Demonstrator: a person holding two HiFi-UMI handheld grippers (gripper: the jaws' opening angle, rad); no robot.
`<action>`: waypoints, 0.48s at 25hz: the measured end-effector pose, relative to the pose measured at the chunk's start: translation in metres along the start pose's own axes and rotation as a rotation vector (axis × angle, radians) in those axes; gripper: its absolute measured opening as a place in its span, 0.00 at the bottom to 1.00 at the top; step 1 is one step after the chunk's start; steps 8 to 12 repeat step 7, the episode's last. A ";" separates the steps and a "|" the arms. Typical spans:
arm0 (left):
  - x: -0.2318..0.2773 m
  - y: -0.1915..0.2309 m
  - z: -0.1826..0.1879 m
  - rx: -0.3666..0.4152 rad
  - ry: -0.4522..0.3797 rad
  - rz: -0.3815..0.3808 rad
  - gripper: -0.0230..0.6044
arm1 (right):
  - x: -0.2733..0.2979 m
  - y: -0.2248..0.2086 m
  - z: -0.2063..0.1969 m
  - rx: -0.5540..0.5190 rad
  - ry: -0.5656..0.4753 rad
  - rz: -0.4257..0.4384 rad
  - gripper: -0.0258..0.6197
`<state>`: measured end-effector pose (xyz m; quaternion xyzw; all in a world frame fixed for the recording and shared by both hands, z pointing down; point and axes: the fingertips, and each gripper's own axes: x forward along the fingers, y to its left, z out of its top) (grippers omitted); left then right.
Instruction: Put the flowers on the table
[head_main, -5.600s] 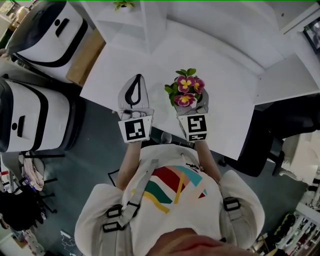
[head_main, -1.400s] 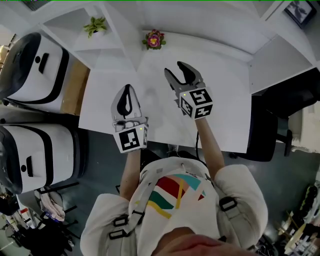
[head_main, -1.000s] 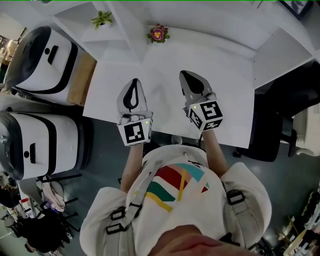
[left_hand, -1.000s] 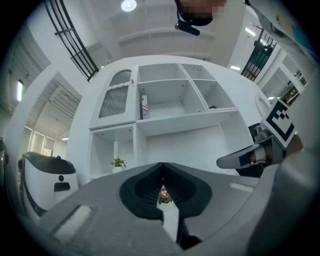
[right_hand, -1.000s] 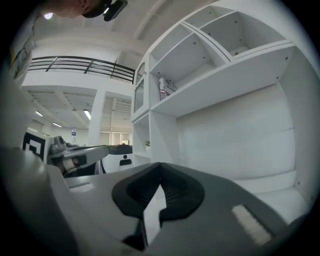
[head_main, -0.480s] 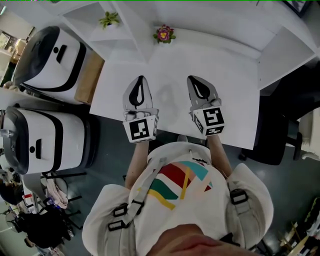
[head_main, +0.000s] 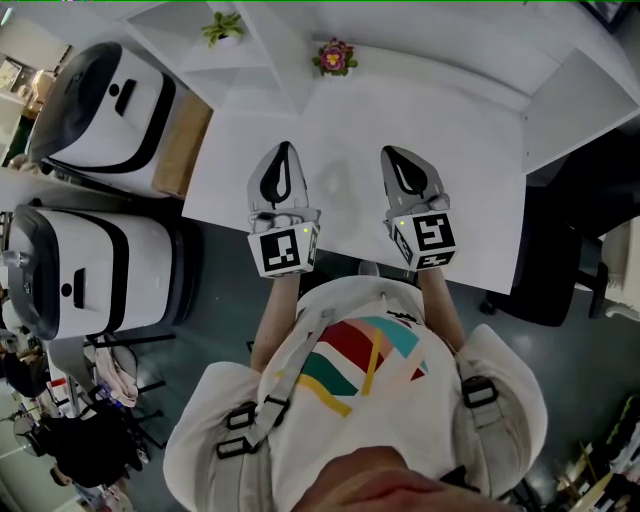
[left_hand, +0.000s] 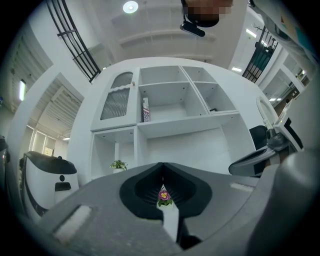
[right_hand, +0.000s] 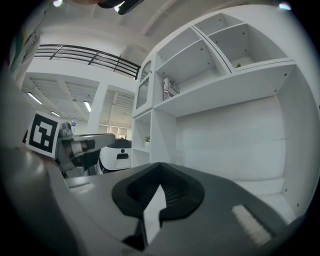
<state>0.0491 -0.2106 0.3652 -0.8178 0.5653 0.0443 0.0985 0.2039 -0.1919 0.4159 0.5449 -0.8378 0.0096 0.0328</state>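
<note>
The flowers (head_main: 334, 56) stand at the table's (head_main: 470, 150) far edge.

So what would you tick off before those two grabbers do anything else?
1. Flowers standing on the table: ok, upright near its far edge.
2. Left gripper empty: ok, jaws together, nothing between them.
3. Right gripper empty: ok, jaws together.
4. Both grippers clear of the flowers: ok, well apart from them.
5. Flowers steady where they stand: cannot tell.
</note>
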 end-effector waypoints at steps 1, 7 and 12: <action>0.000 0.001 0.002 -0.002 0.003 0.004 0.04 | 0.000 0.000 -0.001 0.001 0.001 0.000 0.04; 0.000 0.010 -0.005 0.002 -0.007 0.014 0.04 | 0.004 0.002 0.000 0.001 0.004 0.004 0.04; 0.000 0.010 -0.005 0.002 -0.007 0.014 0.04 | 0.004 0.002 0.000 0.001 0.004 0.004 0.04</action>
